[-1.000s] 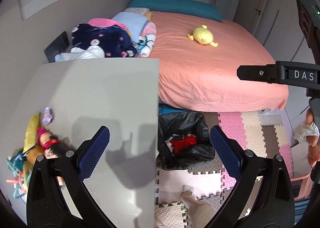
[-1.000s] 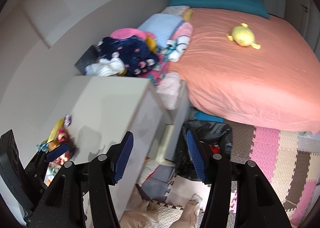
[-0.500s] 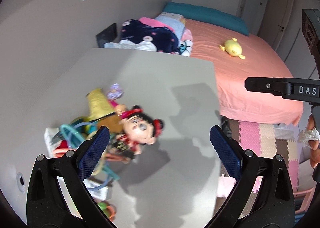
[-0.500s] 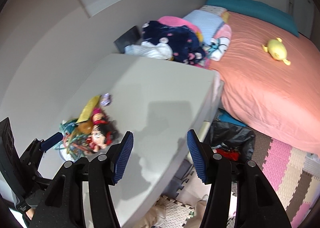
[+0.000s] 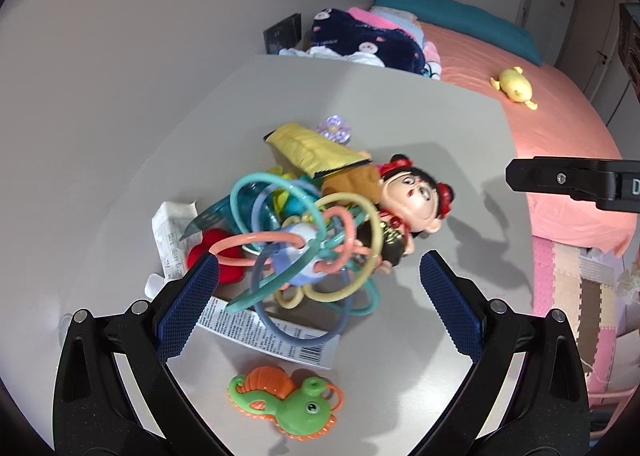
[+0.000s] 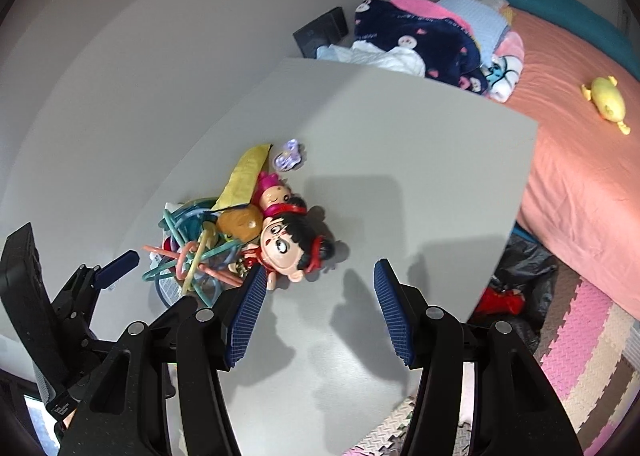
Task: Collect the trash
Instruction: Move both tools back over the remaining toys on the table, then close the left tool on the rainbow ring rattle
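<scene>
Left wrist view: the left hand-held gripper hangs with its jaws spread wide and nothing between the pads, above a heap of toys on the grey tabletop. The trash lies under and around that heap: a printed white wrapper with a barcode, flat on the tabletop at the near side and partly pinned by the coloured ring rattle, and a crumpled white paper slip at the heap's left edge. A doll rests against the heap's right side and a green seahorse toy lies nearer, just beside the wrapper. In the right wrist view, the right hand-held gripper is partly open and empty, over bare tabletop right of the doll, and a black trash bag sits on the floor between tabletop and bed. Done well, the pick likely starts with the wrapper's free near right corner, one pad sliding low under the edge so the rings are not caught. The rattle's weight could drag toys along; a slow sideways pull, with the other tool steadying the heap, seems wise.
</scene>
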`<state>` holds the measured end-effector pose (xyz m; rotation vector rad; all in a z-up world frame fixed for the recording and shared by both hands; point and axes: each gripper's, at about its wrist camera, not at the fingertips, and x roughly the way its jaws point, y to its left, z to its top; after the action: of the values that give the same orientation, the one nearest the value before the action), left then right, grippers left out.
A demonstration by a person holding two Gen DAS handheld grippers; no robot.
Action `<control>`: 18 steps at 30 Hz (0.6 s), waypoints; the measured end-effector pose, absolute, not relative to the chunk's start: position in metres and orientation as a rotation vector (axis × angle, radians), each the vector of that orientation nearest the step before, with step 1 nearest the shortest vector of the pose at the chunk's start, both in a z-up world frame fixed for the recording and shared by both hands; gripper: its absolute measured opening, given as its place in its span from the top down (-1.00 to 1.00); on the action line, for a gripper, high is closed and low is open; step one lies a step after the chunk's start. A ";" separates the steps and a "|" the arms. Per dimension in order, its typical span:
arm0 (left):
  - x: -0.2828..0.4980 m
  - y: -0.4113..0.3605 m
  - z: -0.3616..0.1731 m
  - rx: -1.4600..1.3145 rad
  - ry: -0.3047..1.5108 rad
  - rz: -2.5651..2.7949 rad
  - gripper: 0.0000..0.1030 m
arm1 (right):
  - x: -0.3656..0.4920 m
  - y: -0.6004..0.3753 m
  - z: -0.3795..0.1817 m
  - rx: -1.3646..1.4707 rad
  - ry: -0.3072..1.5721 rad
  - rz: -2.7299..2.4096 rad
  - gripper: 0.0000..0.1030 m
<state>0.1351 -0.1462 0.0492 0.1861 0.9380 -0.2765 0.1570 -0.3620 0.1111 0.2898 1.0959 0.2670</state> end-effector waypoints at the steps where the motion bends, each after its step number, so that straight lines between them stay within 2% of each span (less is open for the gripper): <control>1: 0.138 -0.144 0.044 0.179 0.949 -0.279 -0.88 | 0.158 -0.359 0.108 0.289 1.101 0.270 -0.11; 5: 0.148 -0.141 0.032 0.159 0.972 -0.286 -0.87 | 0.162 -0.352 0.099 0.293 1.119 0.277 -0.11; 7: 0.151 -0.138 0.026 0.130 0.986 -0.296 -0.74 | 0.165 -0.351 0.092 0.324 1.130 0.285 -0.11; 9: 0.154 -0.135 0.021 0.106 1.002 -0.302 -0.51 | 0.168 -0.351 0.086 0.367 1.146 0.303 -0.11; 11: 0.154 -0.130 0.019 0.078 0.998 -0.318 -0.42 | 0.170 -0.348 0.078 0.404 1.162 0.316 -0.11; 13: 0.154 -0.128 0.020 0.043 0.993 -0.350 -0.19 | 0.172 -0.343 0.070 0.423 1.179 0.322 -0.11; 18: 0.148 -0.125 0.026 0.055 0.947 -0.327 -0.03 | 0.178 -0.329 0.056 0.466 1.203 0.329 -0.11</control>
<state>0.1477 -0.1255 0.0261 0.0549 0.9471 -0.3272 0.1783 -0.3295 0.0563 0.4661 1.2025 0.3287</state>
